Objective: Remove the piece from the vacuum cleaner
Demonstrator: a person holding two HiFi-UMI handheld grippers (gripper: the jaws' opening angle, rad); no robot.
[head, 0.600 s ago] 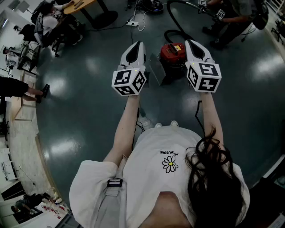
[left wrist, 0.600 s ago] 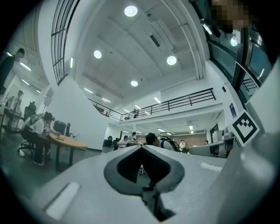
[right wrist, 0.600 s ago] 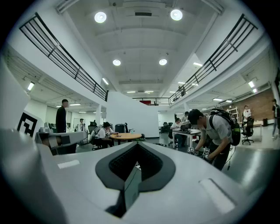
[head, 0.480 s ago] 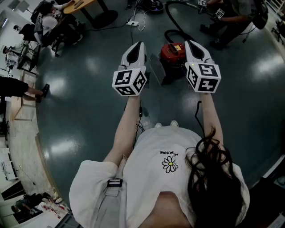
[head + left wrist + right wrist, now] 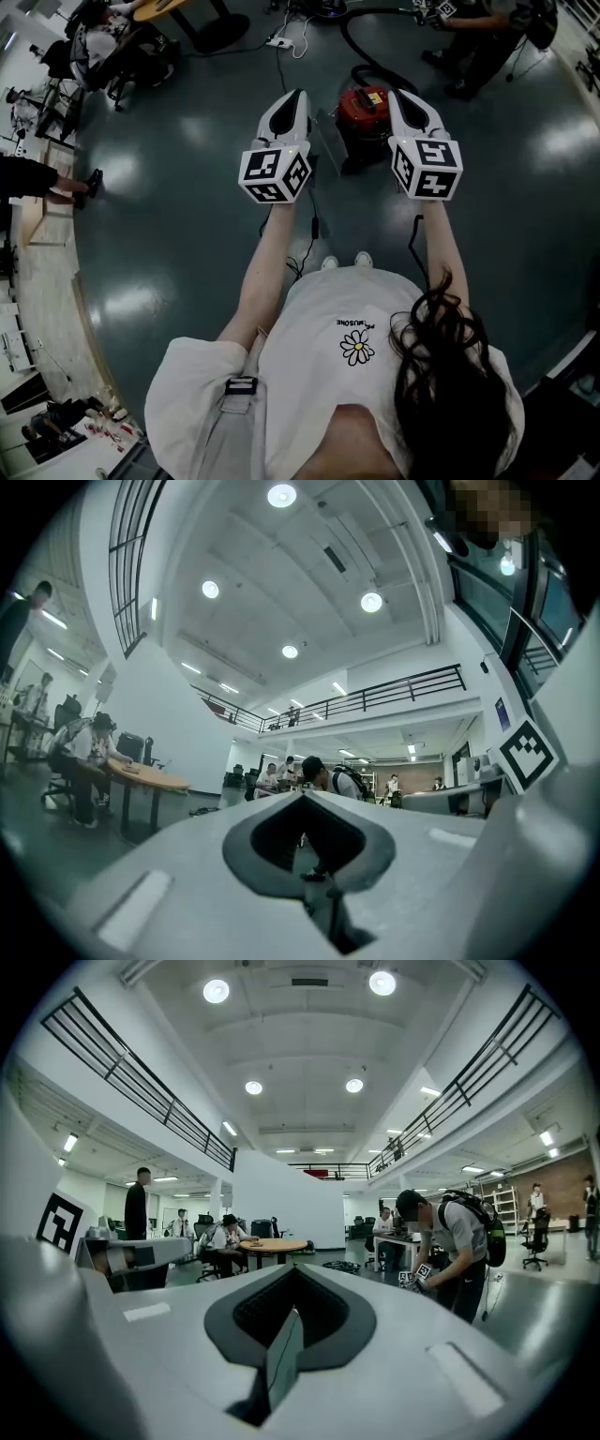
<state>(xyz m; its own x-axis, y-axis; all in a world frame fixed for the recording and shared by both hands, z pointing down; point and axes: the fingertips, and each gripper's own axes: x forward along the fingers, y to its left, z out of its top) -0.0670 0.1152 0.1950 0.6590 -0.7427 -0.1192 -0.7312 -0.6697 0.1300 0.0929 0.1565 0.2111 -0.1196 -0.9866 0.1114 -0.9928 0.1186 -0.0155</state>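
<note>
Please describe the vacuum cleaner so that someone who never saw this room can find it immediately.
Look at the wide dark floor in front of the standing person. Just beyond the left tool and the right tool, between them, sits the vacuum cleaner. It is the only bright red thing near the tools, with a black hose curving away.

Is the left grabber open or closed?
Shut. In the left gripper view, the left gripper has its jaws meeting at the tips, with nothing between them.
</note>
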